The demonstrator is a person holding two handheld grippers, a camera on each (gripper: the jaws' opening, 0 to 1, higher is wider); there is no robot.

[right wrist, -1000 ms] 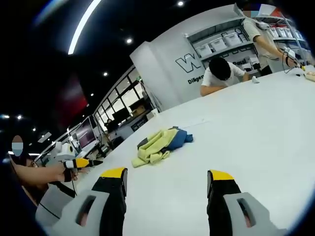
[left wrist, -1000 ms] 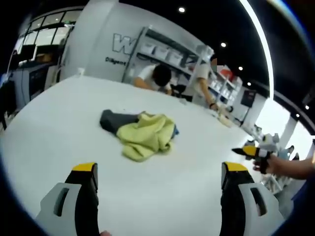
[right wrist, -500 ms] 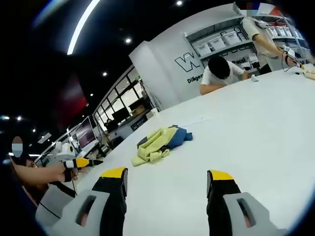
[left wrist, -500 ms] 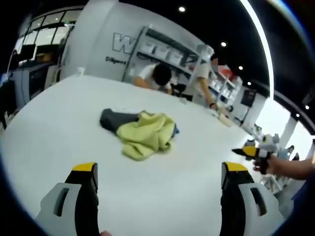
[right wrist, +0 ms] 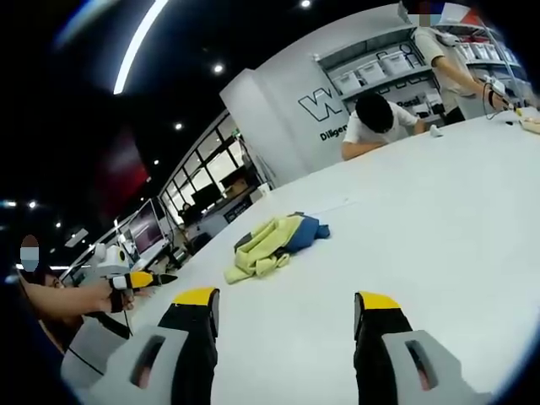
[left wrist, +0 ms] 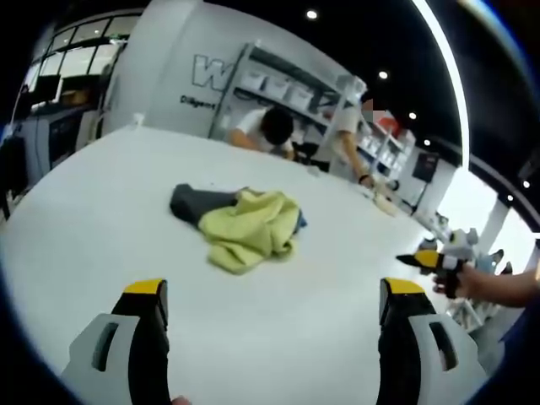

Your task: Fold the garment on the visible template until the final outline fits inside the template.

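While nothing is gripped yet, both claws sit spread wide with bare white table [left wrist: 84, 211] between their yellow-tipped jaws, which looks to me like a ready pose before the first grab.

Using the garment as the landmark: the left gripper [left wrist: 274, 291] hovers well short of the crumpled yellow-green garment [left wrist: 249, 229], which lies bunched in a heap on the table with a dark grey part [left wrist: 190, 202] sticking out on its left and a bit of blue [left wrist: 300, 223] peeking out on its right. I can't make out any template outline around it, so no idea how it lines up.

Right of the garment, the right gripper [right wrist: 287, 299] is released too, also well back from the garment [right wrist: 266, 243], so each hand probably approaches from its own side.

Behind the garment, a person leans over the table's far edge [left wrist: 266, 131] by shelving with bins. Wall lettering starts with a big "W" [left wrist: 207, 74]; the smaller line under it is too blurry to read.
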